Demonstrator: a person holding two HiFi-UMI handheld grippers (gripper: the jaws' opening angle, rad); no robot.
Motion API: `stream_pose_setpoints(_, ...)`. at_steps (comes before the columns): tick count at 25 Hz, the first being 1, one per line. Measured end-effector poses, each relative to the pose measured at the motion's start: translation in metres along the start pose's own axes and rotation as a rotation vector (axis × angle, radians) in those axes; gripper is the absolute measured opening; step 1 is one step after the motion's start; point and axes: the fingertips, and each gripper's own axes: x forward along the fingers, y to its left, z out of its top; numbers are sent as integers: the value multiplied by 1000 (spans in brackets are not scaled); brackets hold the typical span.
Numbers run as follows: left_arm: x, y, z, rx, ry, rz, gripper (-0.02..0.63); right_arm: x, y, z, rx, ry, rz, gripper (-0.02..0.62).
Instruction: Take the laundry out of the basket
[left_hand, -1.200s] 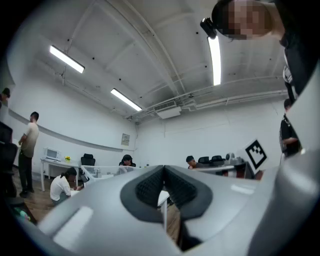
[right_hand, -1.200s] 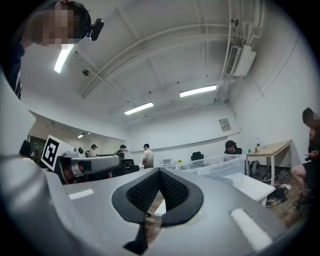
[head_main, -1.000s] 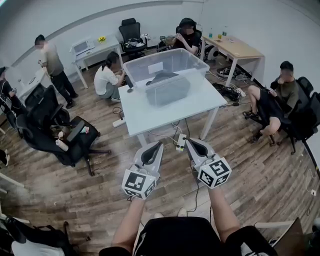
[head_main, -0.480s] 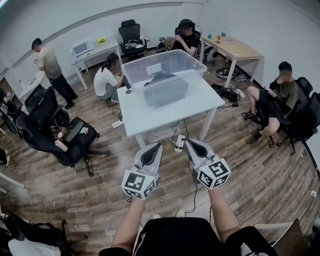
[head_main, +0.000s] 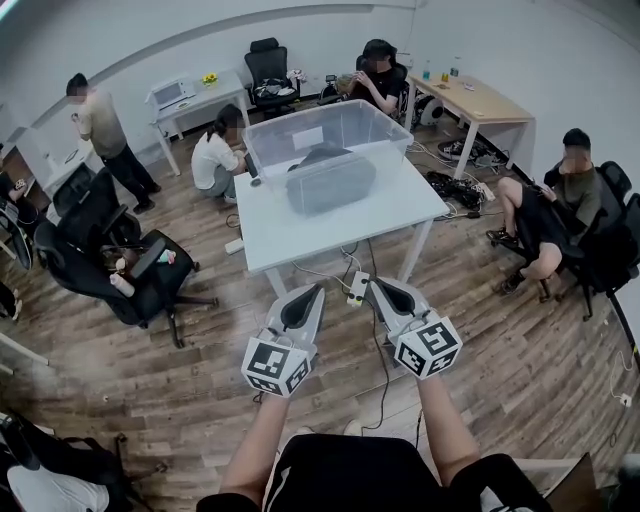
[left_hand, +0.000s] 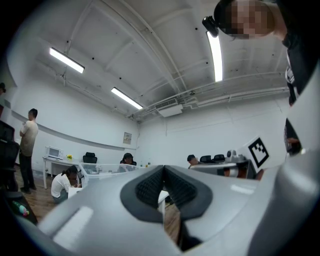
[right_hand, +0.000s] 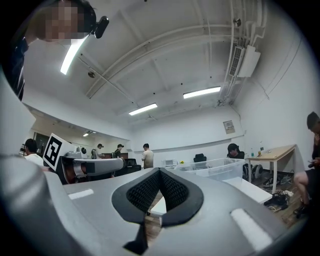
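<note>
Head view is giving me the layout. I'm holding the left claw (head_main: 316, 291) and right claw (head_main: 379, 284) side by side over the wooden plank floor (head_main: 500, 380), both pointing at the white rectangular surface (head_main: 330, 228) and well apart from it. The clear plastic storage basket (head_main: 395, 118) is sitting on the far half of that surface. The grey laundry (head_main: 330, 182) is lying inside it, bunched against the near wall.

Claw state is coming from the claw cameras. The left claw (left_hand: 163, 170) is closing pad to pad at the tips with nothing between. The right claw (right_hand: 159, 172) is doing the same, closed and empty.

Only head view is showing the laundry. Left gripper view is catching the basket (left_hand: 107, 170) side-on at about rim height, far left of the claw. Right gripper view is catching the basket (right_hand: 215, 167) the same way on the right, with a strip of surface (right_hand: 252, 189) below it. Contents aren't readable in either. Each claw camera is also picking up the other claw's marker cube (left_hand: 259, 150) at frame edge.

Hard to make out: the laundry is showing through hazy plastic, so I can't tell how many pieces there are. The basket is blocking the surface's far edge. My own claw bodies are filling the lower half of both claw views.
</note>
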Motion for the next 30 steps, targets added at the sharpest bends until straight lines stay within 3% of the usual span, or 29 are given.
stream_pose_setpoints(18, 25, -5, -4, 10, 18, 25, 8, 4, -27, -2, 21, -2, 39, 0)
stream_pose_setpoints(30, 47, 63, -13, -16, 16, 42, 8, 67, -36, -14, 39, 1, 24, 0)
